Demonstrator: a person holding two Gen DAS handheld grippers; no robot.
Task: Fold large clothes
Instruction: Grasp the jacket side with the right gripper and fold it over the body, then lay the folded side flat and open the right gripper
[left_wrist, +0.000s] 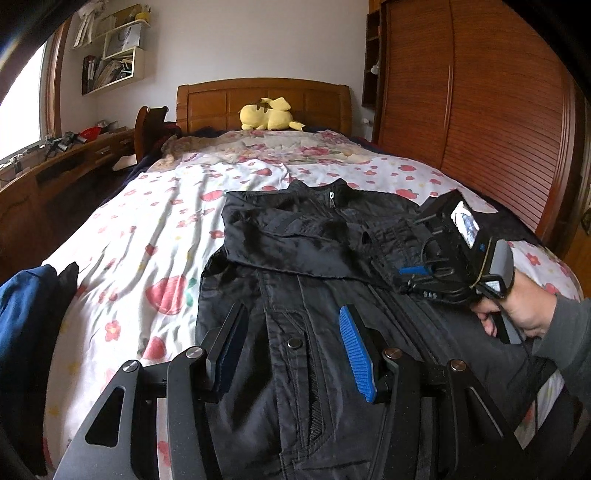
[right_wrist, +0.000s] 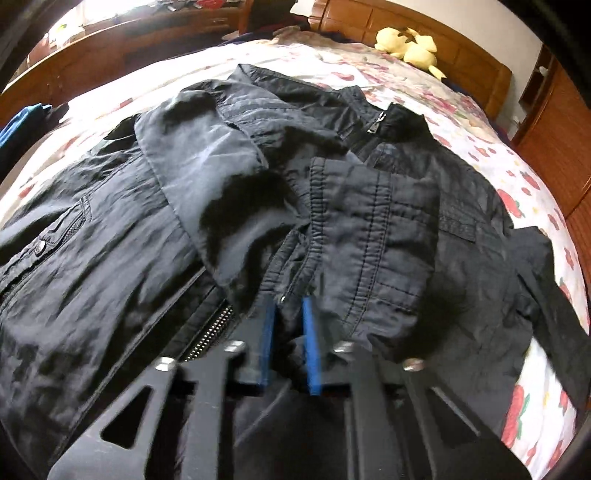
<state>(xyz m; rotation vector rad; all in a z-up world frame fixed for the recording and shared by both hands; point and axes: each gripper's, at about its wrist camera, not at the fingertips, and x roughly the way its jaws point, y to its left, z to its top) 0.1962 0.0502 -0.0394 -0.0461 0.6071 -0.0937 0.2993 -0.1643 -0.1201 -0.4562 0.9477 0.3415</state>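
Observation:
A black zip-up jacket (left_wrist: 317, 236) lies flat on the bed, collar toward the headboard, both sleeves folded across its chest. My left gripper (left_wrist: 291, 328) is open and empty, hovering over the jacket's lower front near a snap pocket. My right gripper (right_wrist: 289, 321) has its blue pads close together with a narrow gap, at the cuff of the right sleeve (right_wrist: 369, 236); dark cloth lies between the pads but a grip is unclear. The right gripper also shows in the left wrist view (left_wrist: 413, 271), held by a hand over the jacket's right side.
The bed has a white strawberry-print cover (left_wrist: 147, 229). A yellow plush toy (left_wrist: 269, 114) lies by the wooden headboard. A blue garment (left_wrist: 26, 317) hangs at the bed's left edge. A wooden wardrobe (left_wrist: 480, 110) stands on the right, a desk (left_wrist: 55, 162) on the left.

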